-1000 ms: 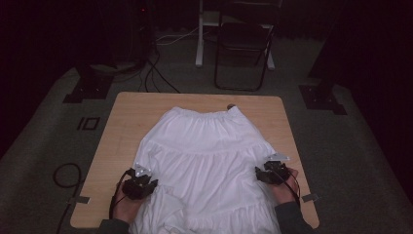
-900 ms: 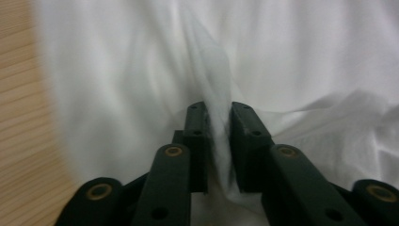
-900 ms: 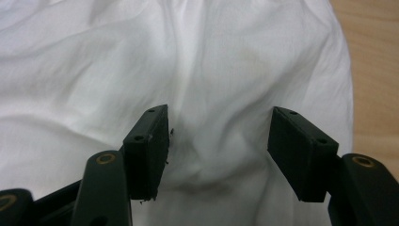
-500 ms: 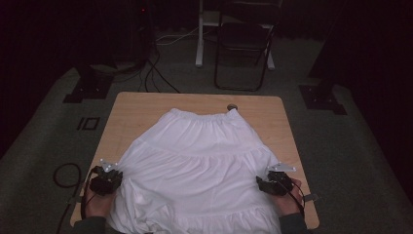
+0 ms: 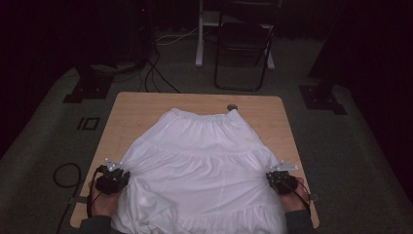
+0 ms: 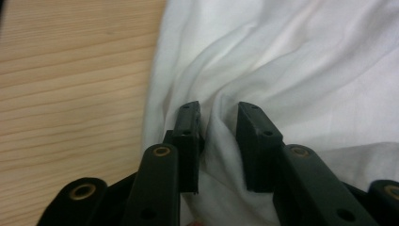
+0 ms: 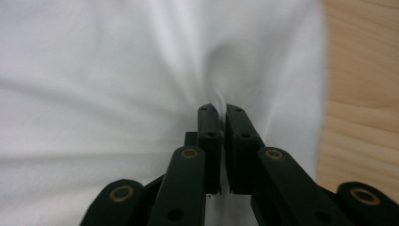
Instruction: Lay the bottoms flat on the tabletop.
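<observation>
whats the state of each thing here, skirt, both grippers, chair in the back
white skirt: lying flat on the table, waistband at the far end, creased and bunched at both side edges
left gripper: jaws part open, a fold of skirt between them, just been opening
right gripper: jaws shut on a pinch of skirt near its edge, just been closing
wooden table: mostly covered by the skirt
folding chair: unfolded, standing on the floor beyond the table
</observation>
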`<state>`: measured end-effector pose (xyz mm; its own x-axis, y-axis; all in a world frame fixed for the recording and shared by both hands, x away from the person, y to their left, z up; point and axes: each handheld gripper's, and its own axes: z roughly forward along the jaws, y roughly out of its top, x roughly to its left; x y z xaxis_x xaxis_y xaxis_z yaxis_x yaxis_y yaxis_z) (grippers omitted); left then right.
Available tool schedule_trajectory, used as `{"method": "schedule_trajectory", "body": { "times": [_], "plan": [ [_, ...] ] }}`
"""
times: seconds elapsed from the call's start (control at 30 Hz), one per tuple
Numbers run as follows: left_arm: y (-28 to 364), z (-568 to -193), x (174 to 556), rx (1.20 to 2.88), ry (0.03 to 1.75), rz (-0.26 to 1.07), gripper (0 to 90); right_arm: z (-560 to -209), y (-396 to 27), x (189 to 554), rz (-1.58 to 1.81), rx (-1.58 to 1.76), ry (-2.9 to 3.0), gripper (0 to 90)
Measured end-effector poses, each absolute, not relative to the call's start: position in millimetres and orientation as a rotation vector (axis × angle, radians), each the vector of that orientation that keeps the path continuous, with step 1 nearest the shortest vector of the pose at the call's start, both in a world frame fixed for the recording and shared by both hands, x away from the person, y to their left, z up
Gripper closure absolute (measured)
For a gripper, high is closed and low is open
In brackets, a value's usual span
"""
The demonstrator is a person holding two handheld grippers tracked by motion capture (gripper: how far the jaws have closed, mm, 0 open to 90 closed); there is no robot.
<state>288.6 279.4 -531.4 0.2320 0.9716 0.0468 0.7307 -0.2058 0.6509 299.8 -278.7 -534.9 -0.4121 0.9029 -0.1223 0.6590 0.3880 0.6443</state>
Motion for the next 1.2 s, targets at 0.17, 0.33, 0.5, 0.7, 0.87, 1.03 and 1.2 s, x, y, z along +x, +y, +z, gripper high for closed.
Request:
{"method": "schedule_trajectory", "body": {
  "times": [0.17, 0.33, 0.5, 0.7, 0.87, 1.03, 1.2],
  "plan": [
    [263, -532, 282, 2.066, 1.447, 0.600, 66.7, -537, -309, 328, 0.614, 1.463, 2.021, 86.1],
    [262, -532, 282, 2.074, 1.450, 0.621, 65.7, -536, -312, 338, 0.596, 1.493, 1.997, 79.8],
    [280, -531, 281, 2.064, 1.520, 0.690, 71.5, -536, -302, 318, 0.651, 1.445, 2.054, 74.2],
    [295, -528, 284, 1.996, 1.631, 0.676, 67.1, -536, -284, 290, 0.747, 1.369, 2.153, 62.5],
    [277, -509, 299, 1.957, 1.537, 0.711, 56.5, -524, -273, 292, 0.792, 1.280, 2.134, 48.6],
    [249, -502, 335, 1.965, 1.478, 0.677, 49.8, -512, -263, 327, 0.824, 1.311, 2.071, 40.1],
    [216, -517, 362, 2.066, 1.409, 0.602, 48.3, -527, -255, 366, 0.758, 1.373, 2.086, 38.0]
  ]
}}
